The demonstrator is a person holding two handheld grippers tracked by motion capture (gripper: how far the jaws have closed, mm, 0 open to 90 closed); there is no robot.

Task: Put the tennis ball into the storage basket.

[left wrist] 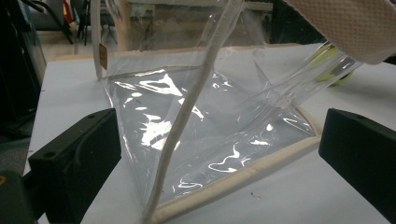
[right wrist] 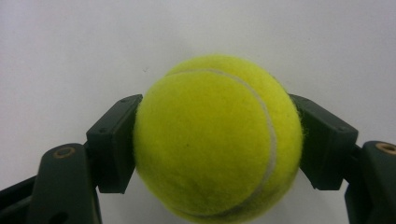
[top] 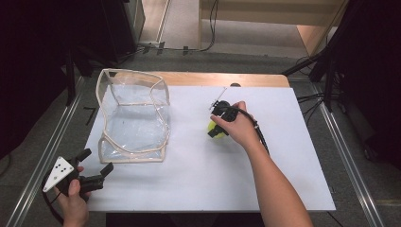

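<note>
Right gripper (right wrist: 217,140): my jaws clamp the tennis ball (right wrist: 217,140), frame centre.
Left gripper (top: 97,165): mine, jaws wide apart, nothing held, lower left.
Clear bag (top: 132,118): on worktop (top: 265,156), upper left.

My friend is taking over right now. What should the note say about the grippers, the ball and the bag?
Right gripper: shut on the tennis ball, which sits on the white table, right of the bag.
Left gripper: open, holding nothing, near the front left corner of the clear bag.
Bag: standing open, nothing seen inside.
Done: ball gripped.
Left: probably lift the ball and put it in the bag.
</note>
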